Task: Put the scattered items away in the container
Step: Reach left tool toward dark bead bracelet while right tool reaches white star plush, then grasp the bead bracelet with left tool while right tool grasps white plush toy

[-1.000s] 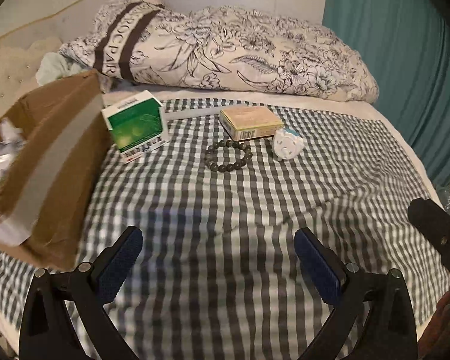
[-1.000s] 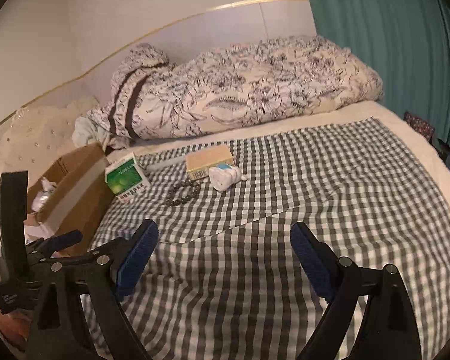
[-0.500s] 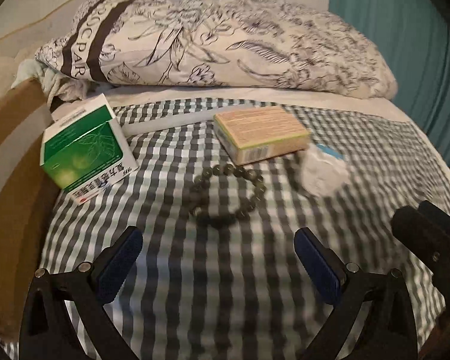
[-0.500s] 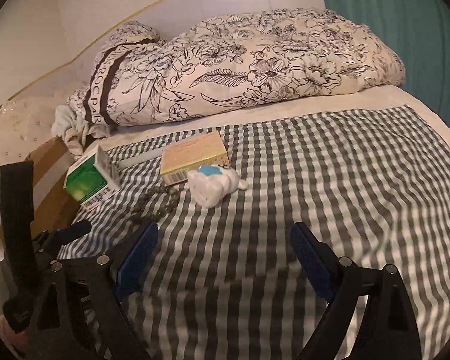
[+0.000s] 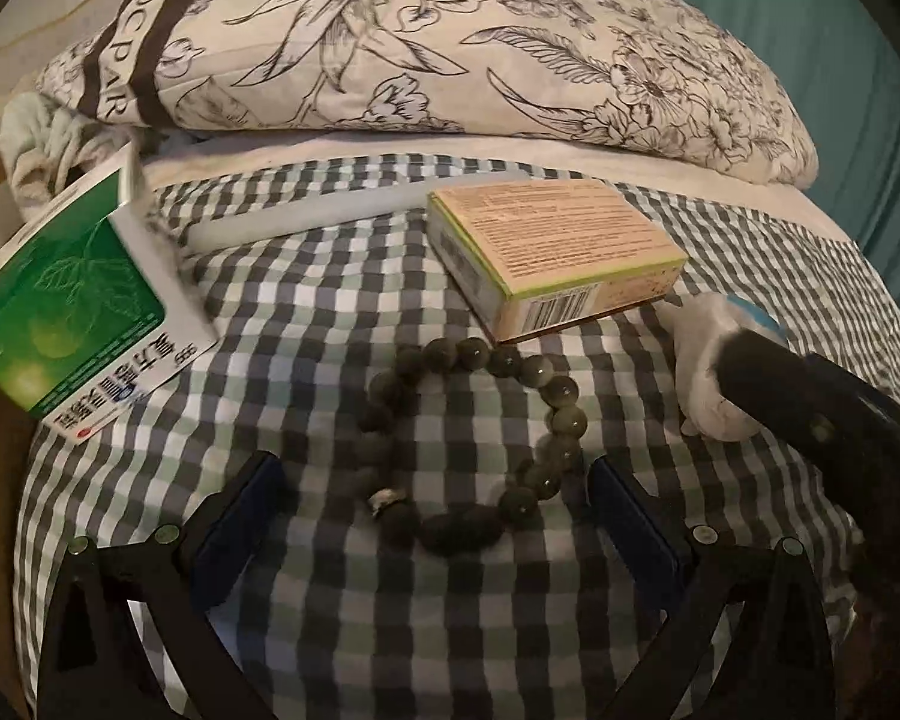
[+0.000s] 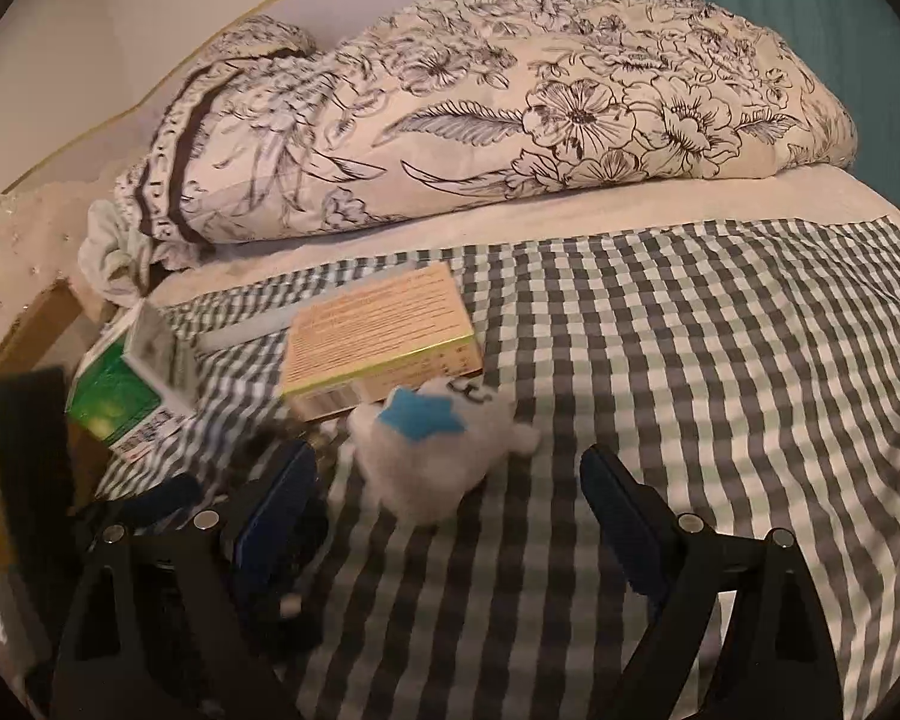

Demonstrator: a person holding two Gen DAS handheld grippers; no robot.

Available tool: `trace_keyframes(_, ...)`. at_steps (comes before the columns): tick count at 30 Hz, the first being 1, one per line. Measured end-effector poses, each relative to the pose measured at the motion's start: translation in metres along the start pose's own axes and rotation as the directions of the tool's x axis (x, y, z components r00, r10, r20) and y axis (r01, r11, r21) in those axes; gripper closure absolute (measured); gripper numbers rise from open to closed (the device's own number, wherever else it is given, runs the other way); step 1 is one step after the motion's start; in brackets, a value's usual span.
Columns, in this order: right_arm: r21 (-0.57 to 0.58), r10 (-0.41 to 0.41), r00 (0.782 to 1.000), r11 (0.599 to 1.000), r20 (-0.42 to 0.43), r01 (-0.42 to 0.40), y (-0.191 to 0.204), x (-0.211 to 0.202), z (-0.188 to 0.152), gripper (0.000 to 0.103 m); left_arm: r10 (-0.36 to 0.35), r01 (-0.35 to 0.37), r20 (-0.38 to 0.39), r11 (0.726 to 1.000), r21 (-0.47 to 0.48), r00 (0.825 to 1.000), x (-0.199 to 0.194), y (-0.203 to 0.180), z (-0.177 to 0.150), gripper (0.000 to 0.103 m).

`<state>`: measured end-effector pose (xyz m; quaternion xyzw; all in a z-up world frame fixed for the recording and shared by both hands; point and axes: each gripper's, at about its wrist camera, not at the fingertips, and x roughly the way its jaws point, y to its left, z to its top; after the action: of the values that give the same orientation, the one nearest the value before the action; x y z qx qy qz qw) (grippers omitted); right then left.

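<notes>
A bracelet of dark beads (image 5: 468, 438) lies on the checked cloth, its near half between the fingertips of my left gripper (image 5: 435, 513), which is open and not touching it. A white plush toy with a blue star (image 6: 438, 450) lies just ahead of my right gripper (image 6: 447, 504), also open, its fingers standing on either side of the toy. In the left wrist view the toy (image 5: 705, 372) is partly hidden by the right gripper's black finger. A green box (image 5: 72, 312) stands at the left and a tan box (image 5: 552, 258) lies behind the bracelet. The cardboard container's edge (image 6: 36, 324) shows at far left.
A rolled floral quilt (image 5: 426, 48) lies across the back of the bed, with a teal curtain (image 6: 870, 0) at the right. A white stick (image 5: 306, 216) lies between the two boxes. The checked cloth (image 6: 720, 360) stretches away to the right.
Both grippers have moved forward and down toward the items. The bracelet now lies between the left fingertips and the plush toy between the right ones. Jaw widths are unchanged.
</notes>
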<state>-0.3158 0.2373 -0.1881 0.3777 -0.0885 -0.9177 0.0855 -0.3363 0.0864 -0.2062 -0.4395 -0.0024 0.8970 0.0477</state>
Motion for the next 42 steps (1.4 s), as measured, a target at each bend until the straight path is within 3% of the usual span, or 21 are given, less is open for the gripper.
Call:
trace_keyframes(6,0.014,0.009,0.998,1.000,-0.055,-0.008,-0.003,0.025,0.004,0.016,-0.015,0.015,-0.006,1.000,-0.010,1.000,0.010,0.001,0.007,0.000)
trace_keyframes(11,0.001,-0.020,0.999,1.000,-0.043,0.020,-0.004,0.031,0.000,0.028,-0.012,0.012,-0.001,1.000,-0.017,1.000,0.012,0.003,0.008,0.002)
trace_keyframes(14,0.016,-0.006,1.000,1.000,-0.024,0.006,-0.008,0.030,-0.002,0.029,0.004,-0.003,0.017,1.000,-0.017,1.000,0.009,0.003,0.007,0.015)
trace_keyframes(16,0.012,-0.010,1.000,1.000,-0.019,0.010,-0.007,0.030,-0.003,0.029,-0.005,0.006,0.038,1.000,-0.013,0.999,0.005,0.002,0.006,0.039)
trace_keyframes(18,0.013,-0.009,1.000,1.000,-0.011,0.009,-0.008,0.029,-0.004,0.029,-0.011,0.012,0.050,1.000,-0.021,0.999,0.004,0.004,0.006,0.052)
trace_keyframes(24,0.016,-0.007,1.000,1.000,-0.005,0.007,-0.008,0.028,-0.005,0.029,-0.018,0.023,0.069,0.998,-0.062,0.997,0.000,0.012,0.007,0.075)
trace_keyframes(38,-0.031,-0.070,0.998,0.997,0.006,0.070,0.003,0.021,-0.009,0.029,-0.046,0.054,0.071,0.992,-0.111,0.996,-0.014,0.022,-0.001,0.080)
trace_keyframes(40,-0.024,-0.071,0.997,0.997,0.014,0.072,0.003,0.012,-0.012,0.029,-0.041,0.049,0.079,0.993,-0.105,0.996,-0.025,0.024,-0.006,0.091)
trace_keyframes(42,-0.016,-0.059,0.998,0.998,0.019,0.059,0.002,-0.003,-0.020,0.029,-0.042,0.051,0.086,0.994,-0.093,0.995,-0.036,0.024,-0.009,0.092)
